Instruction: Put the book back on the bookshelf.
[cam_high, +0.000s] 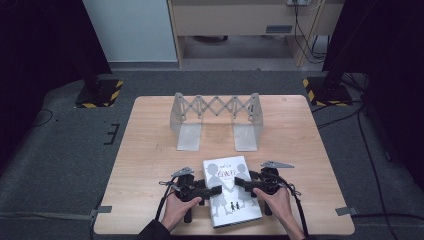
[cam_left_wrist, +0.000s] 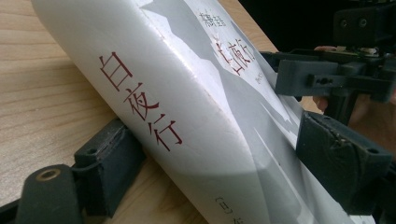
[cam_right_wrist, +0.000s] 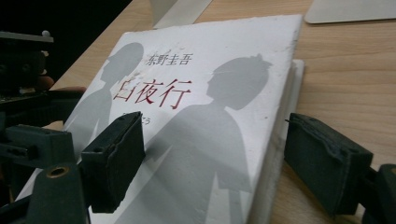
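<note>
Left hand-held gripper (cam_high: 214, 189) clamped across spine edge of white book (cam_high: 231, 192). Right hand-held gripper (cam_high: 241, 183) astride opposite page edge, jaws spread, pads clear of book.

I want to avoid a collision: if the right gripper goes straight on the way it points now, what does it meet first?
The book itself, whose open edge already sits between the right gripper jaws; beyond it, probably the left gripper, though depth is unclear.

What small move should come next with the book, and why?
Probably close the right gripper on the book: its jaws straddle the page edge with a gap on the outer side, while the left gripper straddles the spine. The expanding bookstand stands behind, unoccupied.
</note>
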